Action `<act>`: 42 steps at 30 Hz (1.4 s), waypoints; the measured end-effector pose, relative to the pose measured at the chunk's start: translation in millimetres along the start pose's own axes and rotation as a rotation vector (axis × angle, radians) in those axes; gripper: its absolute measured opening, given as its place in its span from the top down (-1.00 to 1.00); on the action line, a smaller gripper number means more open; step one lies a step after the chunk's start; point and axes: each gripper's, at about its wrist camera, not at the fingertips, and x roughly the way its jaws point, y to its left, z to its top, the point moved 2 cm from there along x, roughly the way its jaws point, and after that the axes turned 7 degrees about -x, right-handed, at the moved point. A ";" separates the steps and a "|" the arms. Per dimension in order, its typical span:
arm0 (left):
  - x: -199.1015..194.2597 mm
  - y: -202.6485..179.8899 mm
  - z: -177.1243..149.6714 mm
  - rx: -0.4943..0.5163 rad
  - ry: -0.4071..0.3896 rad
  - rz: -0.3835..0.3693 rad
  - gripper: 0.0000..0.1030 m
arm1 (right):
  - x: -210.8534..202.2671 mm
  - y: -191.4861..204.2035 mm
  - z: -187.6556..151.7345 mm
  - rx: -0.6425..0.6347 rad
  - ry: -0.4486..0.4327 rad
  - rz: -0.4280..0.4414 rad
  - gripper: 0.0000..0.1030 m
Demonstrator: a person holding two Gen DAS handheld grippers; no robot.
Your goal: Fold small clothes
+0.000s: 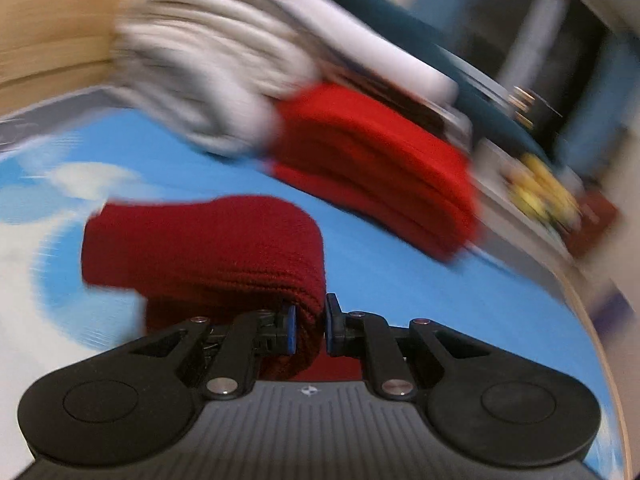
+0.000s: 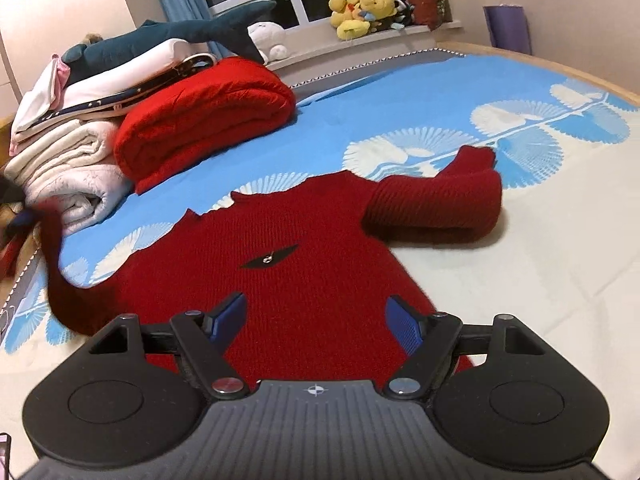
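Left claw [image 1: 311, 330] is clamped tight on a fold of the dark red sweater [image 2: 280, 264], the knit pinched between its blue pads [image 1: 291, 330] and lifted off the bed, the cloth draping away to the left in a thick roll. That view is smeared with blur. Right claw [image 2: 316, 320] hangs over the sweater's body with its jaws spread wide, nothing between them, pads clear of the knit. The sweater lies flat on the blue-and-white bedspread [image 2: 400, 100], a small black logo [image 2: 269, 258] on its chest, one sleeve [image 2: 436, 208] folded over at the right. Its other sleeve rises off the bed at the left edge, blurred. Beyond, a folded bright red blanket [image 2: 204, 120] leans against a pile of white bedding [image 2: 64, 168], a plush shark [image 2: 168, 36] on top. Yellow plush toys [image 2: 360, 12] line the windowsill.
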 end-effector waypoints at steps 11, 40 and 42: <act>35.7 -18.7 -115.4 0.124 0.295 -0.104 -0.82 | -3.2 -27.0 -4.2 0.022 0.026 -0.010 -0.52; -79.3 225.1 -92.3 0.082 0.120 0.283 -0.87 | 161.8 -26.9 53.4 0.393 0.165 0.078 -0.46; -78.2 230.9 -87.0 0.067 0.117 0.317 -0.87 | 199.0 -22.5 60.2 0.407 0.211 0.033 -0.39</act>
